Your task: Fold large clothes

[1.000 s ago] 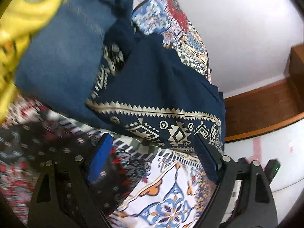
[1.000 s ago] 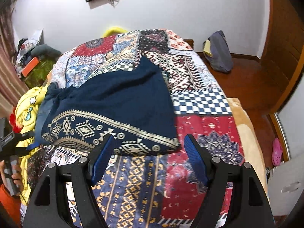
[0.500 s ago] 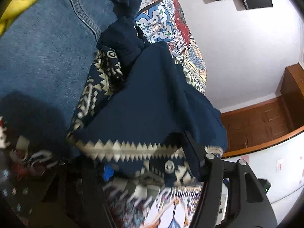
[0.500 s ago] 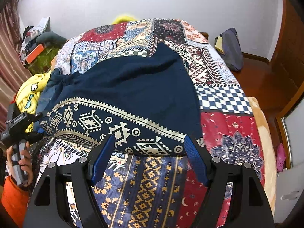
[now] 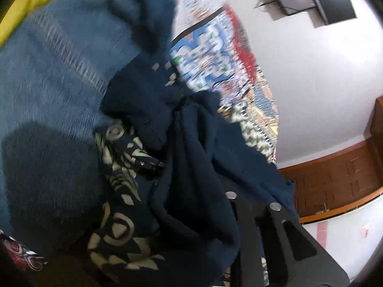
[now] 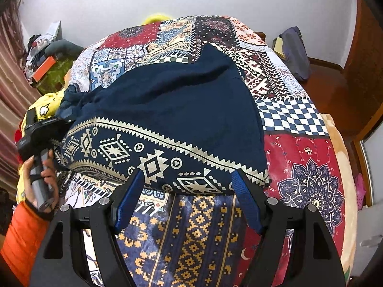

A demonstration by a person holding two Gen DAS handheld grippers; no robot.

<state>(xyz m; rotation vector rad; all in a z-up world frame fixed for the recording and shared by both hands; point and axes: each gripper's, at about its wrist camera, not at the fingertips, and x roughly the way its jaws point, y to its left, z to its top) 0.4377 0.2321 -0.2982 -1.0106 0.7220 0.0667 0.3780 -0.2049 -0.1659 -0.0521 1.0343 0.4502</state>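
Left tongs (image 6: pixel 61 129) closing on bunched navy garment (image 6: pixel 172 110), cream geometric border

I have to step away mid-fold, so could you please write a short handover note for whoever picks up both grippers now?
Left gripper: its jaws have just been closing, and the left end of the navy patterned garment is bunched between them; the blurred left wrist view does not show the pads.
Right gripper: open, fingers straddling the garment's patterned hem near its right corner, not yet gripping.
The garment lies spread across the patchwork bedspread, beside a denim piece and yellow cloth.
Done: left end taken.
Left: close the right gripper on the hem, then fold.
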